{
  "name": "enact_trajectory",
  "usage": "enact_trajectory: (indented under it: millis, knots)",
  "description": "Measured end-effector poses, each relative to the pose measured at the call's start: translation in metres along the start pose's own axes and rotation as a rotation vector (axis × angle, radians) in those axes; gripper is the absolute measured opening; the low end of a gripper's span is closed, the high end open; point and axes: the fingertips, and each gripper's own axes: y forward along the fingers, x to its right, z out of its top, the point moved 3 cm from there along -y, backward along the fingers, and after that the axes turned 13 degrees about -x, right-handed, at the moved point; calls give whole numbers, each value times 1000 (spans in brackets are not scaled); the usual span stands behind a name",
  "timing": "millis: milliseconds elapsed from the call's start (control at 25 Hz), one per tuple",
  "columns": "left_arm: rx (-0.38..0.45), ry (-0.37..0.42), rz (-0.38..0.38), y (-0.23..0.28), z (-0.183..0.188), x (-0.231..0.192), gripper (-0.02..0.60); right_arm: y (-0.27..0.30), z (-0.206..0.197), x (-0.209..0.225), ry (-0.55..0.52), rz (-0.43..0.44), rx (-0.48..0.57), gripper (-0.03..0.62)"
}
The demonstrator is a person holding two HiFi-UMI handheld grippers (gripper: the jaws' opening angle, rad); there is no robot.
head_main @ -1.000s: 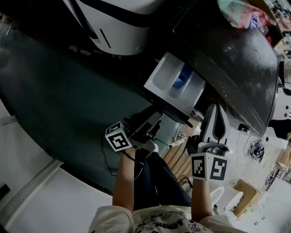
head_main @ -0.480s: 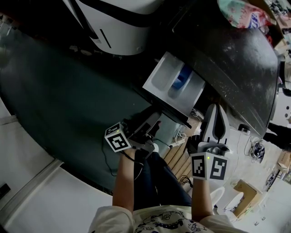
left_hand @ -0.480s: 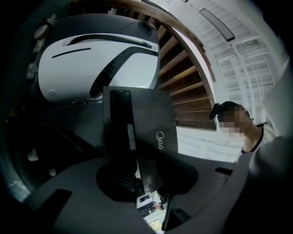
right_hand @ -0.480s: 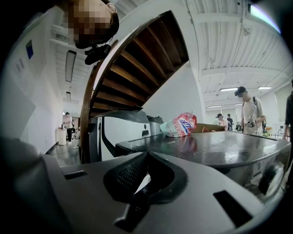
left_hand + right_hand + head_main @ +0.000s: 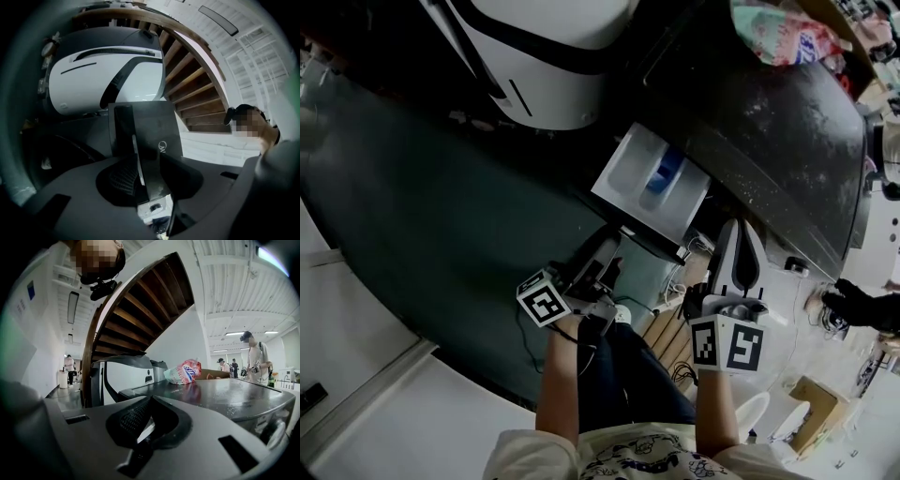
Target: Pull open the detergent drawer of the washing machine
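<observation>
The washing machine's detergent drawer (image 5: 623, 167) stands pulled out, a white tray with a blue insert (image 5: 662, 171). Its dark front panel (image 5: 649, 242) faces me. In the left gripper view that panel (image 5: 150, 126) rises between the jaws. My left gripper (image 5: 609, 248) (image 5: 147, 161) grips the panel's edge, and its jaws are opening slightly. My right gripper (image 5: 741, 253) (image 5: 146, 417) hovers to the right of the drawer, shut with nothing in it, level with the machine's dark top (image 5: 211, 394).
The machine's dark top (image 5: 769, 131) carries a pink and blue detergent bag (image 5: 780, 28) (image 5: 188, 371). A white appliance (image 5: 553, 66) (image 5: 103, 84) stands to the left. A wooden staircase (image 5: 136, 310) rises behind. People (image 5: 253, 357) stand far right.
The head view has shifted a little. The left gripper's marker cube sits slightly lower in the picture. The drawer stays pulled out and the right gripper has kept still.
</observation>
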Motion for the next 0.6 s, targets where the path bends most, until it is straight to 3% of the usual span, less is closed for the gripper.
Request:
enact_trajectory:
  millis: [320, 600]
  knots:
    - [17, 68, 124, -22, 7, 41, 156, -23, 31, -6, -11, 0, 2, 14]
    - [-39, 303, 253, -19, 25, 110, 142, -44, 69, -11, -10, 1, 17, 14]
